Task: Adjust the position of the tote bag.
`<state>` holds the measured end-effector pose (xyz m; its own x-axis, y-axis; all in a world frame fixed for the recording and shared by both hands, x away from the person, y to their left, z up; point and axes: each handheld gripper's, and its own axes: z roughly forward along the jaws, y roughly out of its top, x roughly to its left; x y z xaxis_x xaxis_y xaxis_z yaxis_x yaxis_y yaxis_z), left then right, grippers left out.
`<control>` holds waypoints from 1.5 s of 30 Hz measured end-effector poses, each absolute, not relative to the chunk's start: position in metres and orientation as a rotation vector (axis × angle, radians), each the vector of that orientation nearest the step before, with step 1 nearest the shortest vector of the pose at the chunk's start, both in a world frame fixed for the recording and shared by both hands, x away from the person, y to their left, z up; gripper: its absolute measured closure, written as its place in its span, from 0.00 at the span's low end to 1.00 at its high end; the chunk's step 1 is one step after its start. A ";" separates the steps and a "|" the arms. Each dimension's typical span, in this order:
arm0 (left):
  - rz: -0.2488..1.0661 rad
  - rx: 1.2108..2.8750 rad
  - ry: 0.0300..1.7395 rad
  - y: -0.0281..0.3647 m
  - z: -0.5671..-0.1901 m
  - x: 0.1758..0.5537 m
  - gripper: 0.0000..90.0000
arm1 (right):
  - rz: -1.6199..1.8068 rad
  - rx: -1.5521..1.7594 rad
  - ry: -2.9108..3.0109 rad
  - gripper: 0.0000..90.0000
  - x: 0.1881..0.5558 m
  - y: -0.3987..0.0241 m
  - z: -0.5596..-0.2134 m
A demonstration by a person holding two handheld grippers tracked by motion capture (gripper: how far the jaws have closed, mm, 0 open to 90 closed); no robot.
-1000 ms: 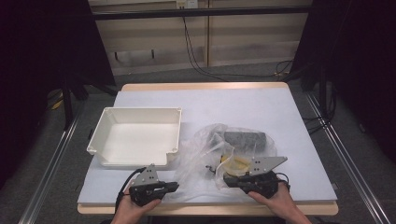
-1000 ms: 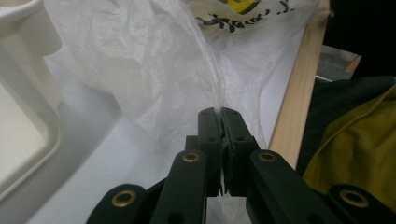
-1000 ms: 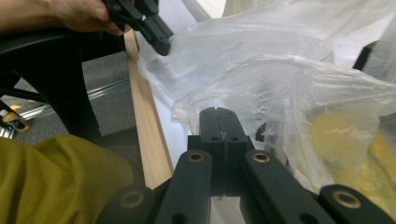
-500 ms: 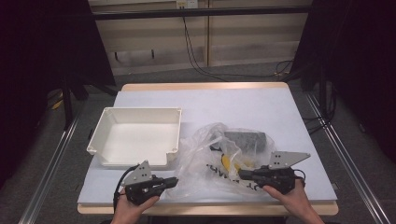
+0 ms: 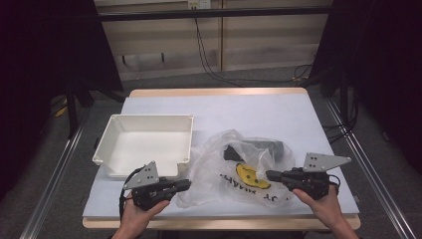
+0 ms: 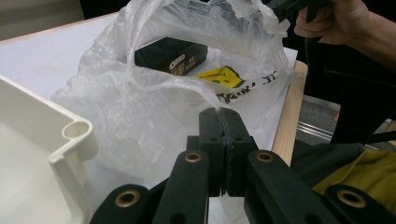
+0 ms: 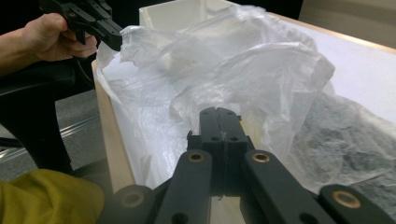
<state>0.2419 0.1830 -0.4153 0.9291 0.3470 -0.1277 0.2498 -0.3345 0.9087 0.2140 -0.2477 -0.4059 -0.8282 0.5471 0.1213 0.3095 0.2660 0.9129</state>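
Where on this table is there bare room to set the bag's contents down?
The far strip of the pale blue table top, beyond the white plastic tray and the clear plastic bag, is bare. So is the tray's inside. The near middle is crowded: the left gripper and right gripper each pinch the bag there.

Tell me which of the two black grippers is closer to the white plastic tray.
The left gripper. It sits just below the white plastic tray, pinching the thin clear plastic bag; the right gripper holds the bag's far edge.
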 end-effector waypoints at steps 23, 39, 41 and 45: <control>0.215 1.912 0.397 0.162 -0.364 0.284 0.99 | 1.549 0.871 2.110 1.00 0.222 -0.296 -0.372; 0.231 1.890 0.430 0.167 -0.353 0.310 0.99 | 1.523 0.947 1.991 1.00 0.251 -0.334 -0.354; 0.249 1.890 0.425 0.167 -0.344 0.315 0.99 | 1.503 0.950 1.974 1.00 0.255 -0.336 -0.350; 0.266 1.876 0.427 0.168 -0.331 0.320 0.99 | 1.498 0.951 1.955 1.00 0.258 -0.340 -0.344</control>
